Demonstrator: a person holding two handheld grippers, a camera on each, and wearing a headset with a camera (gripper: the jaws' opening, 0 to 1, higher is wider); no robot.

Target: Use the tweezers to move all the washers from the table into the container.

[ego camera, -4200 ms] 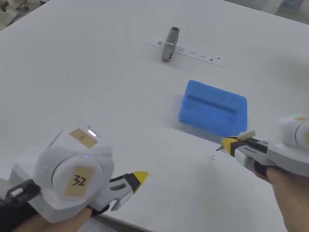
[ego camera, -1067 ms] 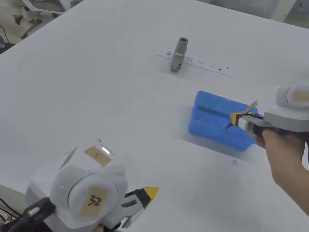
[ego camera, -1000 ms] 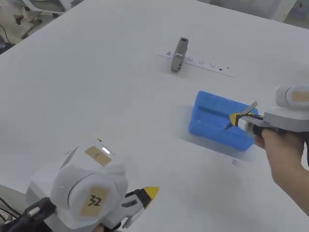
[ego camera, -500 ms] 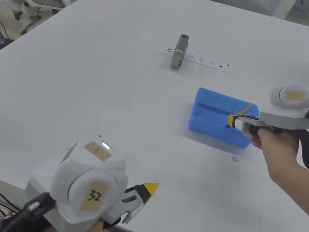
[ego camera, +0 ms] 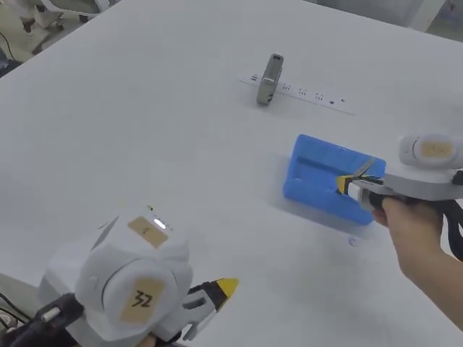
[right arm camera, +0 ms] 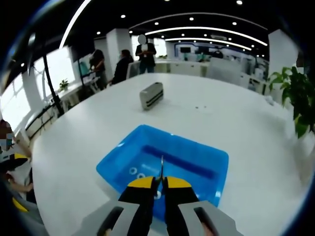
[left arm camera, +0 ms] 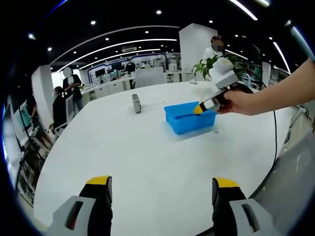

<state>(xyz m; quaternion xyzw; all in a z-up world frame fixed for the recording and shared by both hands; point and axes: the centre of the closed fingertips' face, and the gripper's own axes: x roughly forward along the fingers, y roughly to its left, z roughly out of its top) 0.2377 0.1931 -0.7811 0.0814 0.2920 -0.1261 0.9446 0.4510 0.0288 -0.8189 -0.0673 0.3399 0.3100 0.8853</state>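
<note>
Right gripper view: washers (right arm camera: 133, 170) (inside container (right arm camera: 197, 155))

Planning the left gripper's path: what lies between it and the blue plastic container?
Bare white tabletop only, from left gripper to blue plastic container, per the left gripper view.

Pretty big open office: white table (ego camera: 145, 108), ceiling spotlights (left arm camera: 158, 12) up top, potted plant (right arm camera: 295, 98) right edge, bright windows (right arm camera: 17, 98) far left.

— What's at upper centre in the head view?
— A grey block (ego camera: 269, 78) standing on the white surface (ego camera: 145, 130), with a row of small dark marks (ego camera: 311, 92) just right of it.
— And the right gripper view's right edge?
— A leafy plant (right arm camera: 294, 91).
</note>
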